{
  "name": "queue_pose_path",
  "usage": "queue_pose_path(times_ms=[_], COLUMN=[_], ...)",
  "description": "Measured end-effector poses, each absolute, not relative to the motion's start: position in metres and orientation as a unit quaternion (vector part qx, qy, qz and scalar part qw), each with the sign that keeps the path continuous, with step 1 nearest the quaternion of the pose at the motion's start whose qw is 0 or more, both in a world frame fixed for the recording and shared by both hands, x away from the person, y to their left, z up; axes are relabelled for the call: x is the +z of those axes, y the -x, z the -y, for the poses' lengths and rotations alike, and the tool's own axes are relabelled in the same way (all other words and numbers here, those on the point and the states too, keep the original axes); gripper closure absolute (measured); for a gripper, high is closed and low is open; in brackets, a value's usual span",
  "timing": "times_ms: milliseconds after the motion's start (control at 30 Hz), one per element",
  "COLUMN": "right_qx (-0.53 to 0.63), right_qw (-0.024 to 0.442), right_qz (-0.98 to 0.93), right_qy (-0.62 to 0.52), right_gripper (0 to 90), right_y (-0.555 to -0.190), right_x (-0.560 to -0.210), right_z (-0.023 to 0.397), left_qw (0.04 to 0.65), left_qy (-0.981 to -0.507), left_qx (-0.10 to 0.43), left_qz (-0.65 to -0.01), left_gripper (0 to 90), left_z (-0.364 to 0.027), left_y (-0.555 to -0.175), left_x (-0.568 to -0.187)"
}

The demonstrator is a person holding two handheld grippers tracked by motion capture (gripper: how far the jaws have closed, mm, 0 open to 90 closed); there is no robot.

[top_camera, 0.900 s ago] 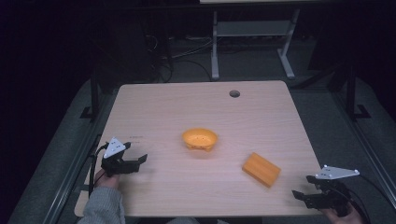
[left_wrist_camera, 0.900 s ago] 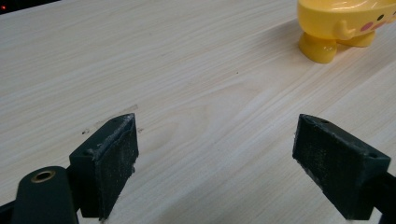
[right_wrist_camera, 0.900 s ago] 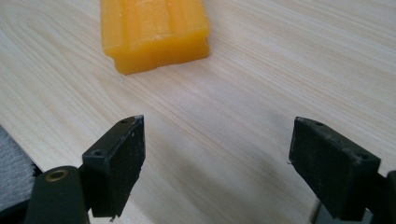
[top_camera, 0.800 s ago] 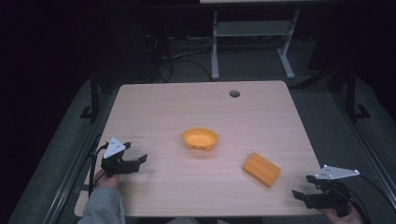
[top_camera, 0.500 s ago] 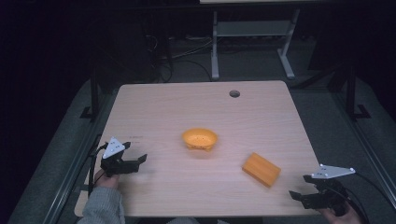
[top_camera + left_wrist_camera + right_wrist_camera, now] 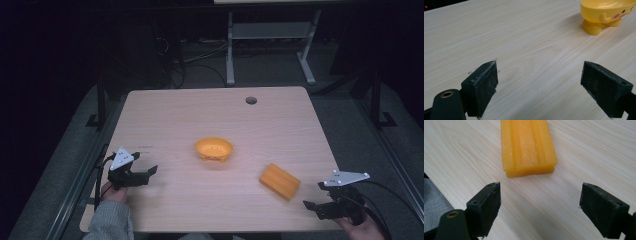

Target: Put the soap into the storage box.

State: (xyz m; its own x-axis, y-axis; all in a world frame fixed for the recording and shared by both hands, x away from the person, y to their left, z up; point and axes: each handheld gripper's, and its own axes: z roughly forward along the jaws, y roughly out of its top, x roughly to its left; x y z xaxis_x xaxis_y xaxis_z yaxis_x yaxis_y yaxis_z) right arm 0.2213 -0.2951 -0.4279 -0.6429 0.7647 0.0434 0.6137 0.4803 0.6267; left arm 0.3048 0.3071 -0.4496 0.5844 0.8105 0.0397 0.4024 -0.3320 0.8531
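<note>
Right gripper (image 6: 311,206) eased slightly inward along near edge, toward orange block (image 6: 279,181).
Left gripper (image 6: 151,170) unmoved near table's (image 6: 170,115) left edge, well apart from yellow bowl (image 6: 214,148); both jaws wide apart, empty. Probably lining up on block.

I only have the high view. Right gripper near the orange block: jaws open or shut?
Observer: Open. In the right gripper view the right gripper has its jaws spread wide, with the orange block ahead of them, not between them.
Operator: Anything on the block's top face?
Observer: Lengthwise ridges and grooves run along it, and the near end is stepped.
Operator: The bowl looks plain orange from up here.
Observer: The left gripper view shows the yellow bowl standing on small feet, with a painted face: dark dots and a pink cheek.
Operator: Left gripper?
Observer: The left gripper is open too, bare table between its jaws.
</note>
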Motion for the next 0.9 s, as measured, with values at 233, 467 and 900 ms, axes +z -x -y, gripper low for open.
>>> queue_pose_path(times_ms=[233,467,900], right_qx=[0.301,0.291,0.285], right_qw=[0.123,0.121,0.105], right_qz=[-0.860,-0.867,-0.875], right_qy=[-0.394,-0.385,-0.376], right_gripper=[16.8,16.9,15.9], right_y=[-0.227,-0.232,-0.245], right_x=[-0.424,-0.421,-0.420], right_z=[0.288,0.281,0.266], left_qw=[0.430,0.426,0.431], left_qy=[-0.779,-0.782,-0.779], left_qx=[0.238,0.238,0.238], left_qz=[-0.388,-0.387,-0.389], left_gripper=[13.8,13.8,13.8], left_z=[-0.306,-0.306,-0.307], left_y=[-0.305,-0.305,-0.305], left_x=[-0.450,-0.451,-0.450])
